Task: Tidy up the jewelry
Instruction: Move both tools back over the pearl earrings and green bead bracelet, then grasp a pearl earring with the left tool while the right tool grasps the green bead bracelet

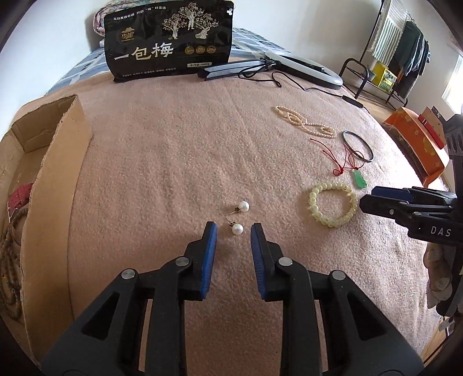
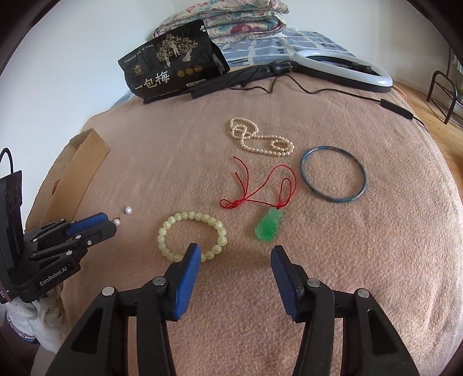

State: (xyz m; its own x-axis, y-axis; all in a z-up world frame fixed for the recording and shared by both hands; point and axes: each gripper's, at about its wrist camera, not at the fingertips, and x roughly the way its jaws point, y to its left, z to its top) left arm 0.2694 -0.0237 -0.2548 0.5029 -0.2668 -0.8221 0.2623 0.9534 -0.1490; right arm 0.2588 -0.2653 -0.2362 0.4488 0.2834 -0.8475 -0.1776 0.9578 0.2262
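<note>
Two pearl earrings lie on the pink blanket; the nearer earring (image 1: 238, 229) sits between the tips of my open left gripper (image 1: 233, 230), the other earring (image 1: 243, 206) just beyond. My open, empty right gripper (image 2: 235, 251) hovers by the pale bead bracelet (image 2: 191, 235), its left finger over the bracelet's near edge. Beyond lie a green jade pendant (image 2: 269, 225) on a red cord, a blue bangle (image 2: 332, 175) and a pearl necklace (image 2: 260, 138). The bracelet (image 1: 332, 205) and the right gripper (image 1: 367, 199) also show in the left wrist view.
A cardboard box (image 1: 58, 162) holding beads stands at the left. A black snack bag (image 1: 170, 40), a ring light (image 2: 344, 68) with its cable and folded quilts (image 2: 225, 20) lie at the back. An orange box (image 1: 416, 144) sits at the right edge.
</note>
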